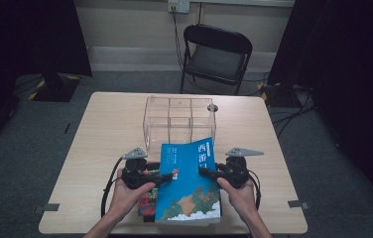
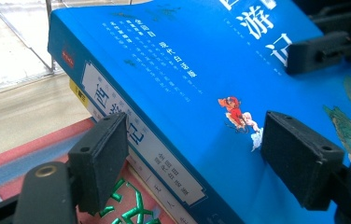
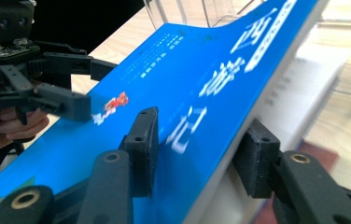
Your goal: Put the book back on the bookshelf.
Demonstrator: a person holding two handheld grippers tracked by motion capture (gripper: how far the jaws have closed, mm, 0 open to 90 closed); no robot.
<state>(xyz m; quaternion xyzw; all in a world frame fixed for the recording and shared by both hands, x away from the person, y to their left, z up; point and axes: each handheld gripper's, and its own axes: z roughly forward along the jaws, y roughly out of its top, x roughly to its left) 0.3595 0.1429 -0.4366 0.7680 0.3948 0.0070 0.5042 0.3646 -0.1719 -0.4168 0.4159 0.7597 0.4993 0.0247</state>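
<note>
Book (image 1: pixel 190 181) in blue covers sat at the near edge of the bench (image 1: pixel 100 129), tilted, its far end raised toward the clear box (image 1: pixel 179 124) just behind it. Its lower part rested on a red book (image 2: pixel 33 154) lying flat beneath. The left claw (image 1: pixel 167 176) came at it from the spine side; in the left gripper view one pad sat against the spine label and the other lay over the front cover by the small red figure, so it straddled the spine, though I could not tell whether the pads pressed. The right claw (image 1: pixel 205 172) took the opposite, page-side edge, one pad on the cover, the other at the pages, pinching the book. A black chair (image 1: pixel 217 57) stood beyond the bench.
</note>
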